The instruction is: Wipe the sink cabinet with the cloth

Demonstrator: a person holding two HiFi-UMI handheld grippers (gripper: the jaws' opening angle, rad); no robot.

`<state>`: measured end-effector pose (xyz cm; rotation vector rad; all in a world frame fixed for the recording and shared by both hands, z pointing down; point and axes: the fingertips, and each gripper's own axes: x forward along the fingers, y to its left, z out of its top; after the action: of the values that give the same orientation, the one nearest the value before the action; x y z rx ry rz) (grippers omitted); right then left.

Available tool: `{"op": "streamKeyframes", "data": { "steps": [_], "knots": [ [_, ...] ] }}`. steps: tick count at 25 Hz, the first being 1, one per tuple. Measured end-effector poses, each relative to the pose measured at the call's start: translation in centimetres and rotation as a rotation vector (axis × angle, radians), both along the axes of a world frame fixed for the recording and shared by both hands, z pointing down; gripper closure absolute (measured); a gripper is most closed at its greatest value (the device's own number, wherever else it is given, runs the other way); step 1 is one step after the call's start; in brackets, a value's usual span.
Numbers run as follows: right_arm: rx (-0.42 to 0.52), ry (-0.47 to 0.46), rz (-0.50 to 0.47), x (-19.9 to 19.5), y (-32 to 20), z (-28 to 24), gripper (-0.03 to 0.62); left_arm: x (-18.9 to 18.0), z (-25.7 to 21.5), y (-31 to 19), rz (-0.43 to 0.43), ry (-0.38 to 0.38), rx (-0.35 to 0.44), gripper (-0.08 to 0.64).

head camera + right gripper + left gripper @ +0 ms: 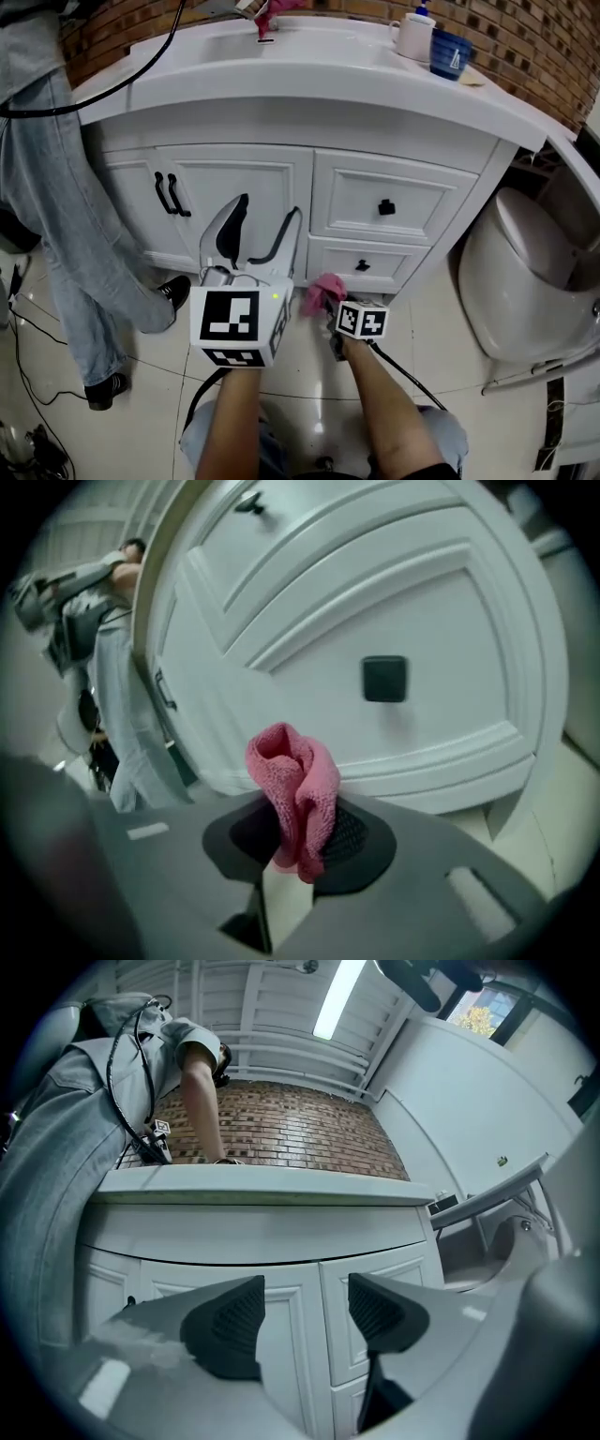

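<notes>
- Person (56,187) in jeans stands at the cabinet's (281,187) left end, legs just beside its corner.
- Left gripper (267,211): jaws wide apart, nothing between them. It is raised in front of the cabinet's door panel, right of the two black door handles (169,194). From its own view (305,1321) the door and drawer fronts show through the gap.
- Cloth (323,292): pink, bunched, pinched in the right gripper (298,832). The jaws are closed on its lower part and the wad (295,794) sticks up above the pads.
- The cloth sits low, in front of the cabinet's lower drawer (375,262), below-left of its black knob (385,679). I can't tell if it touches the drawer face.
- Nothing is between the cloth and the drawer front. The left gripper is just left of it, apart.
- On the cabinet top, right side: white soap bottle (412,33) and blue cup (450,52), side by side.
- Toilet (525,272) is just right of the cabinet, close to the drawer side.
</notes>
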<state>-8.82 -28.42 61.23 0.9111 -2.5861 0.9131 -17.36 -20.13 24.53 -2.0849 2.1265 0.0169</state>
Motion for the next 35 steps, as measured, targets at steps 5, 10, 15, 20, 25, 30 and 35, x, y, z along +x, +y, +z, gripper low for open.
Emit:
{"op": "streamKeyframes", "data": {
  "steps": [5,10,15,20,25,30,35],
  "knots": [
    [0.16,0.049,-0.145,-3.8,-0.4,-1.8,0.522,-0.1,0.5,-0.7,-0.005,-0.002,-0.011,0.278],
    [0.111,0.117,0.147,3.5,-4.9,-0.4,0.522,0.6,0.9,-1.8,0.009,-0.002,-0.022,0.276],
    [0.123,0.277,0.497,18.1,-9.1,-0.3,0.522,1.1,1.0,-2.3,0.021,0.002,-0.024,0.275],
    [0.123,0.309,0.499,23.3,-11.0,-0.8,0.522,1.4,1.3,-2.5,0.019,-0.008,-0.033,0.275],
    [0.102,0.286,0.263,14.0,-7.9,1.1,0.522,1.5,1.8,-2.5,0.012,-0.021,-0.048,0.272],
    [0.177,0.252,-0.141,-0.3,-2.7,1.7,0.522,2.3,2.0,-2.8,0.022,-0.017,-0.056,0.272],
    [0.18,0.216,-0.243,-7.0,-0.3,2.8,0.522,2.4,2.0,-2.7,0.026,-0.013,-0.058,0.272]
  ]
}}
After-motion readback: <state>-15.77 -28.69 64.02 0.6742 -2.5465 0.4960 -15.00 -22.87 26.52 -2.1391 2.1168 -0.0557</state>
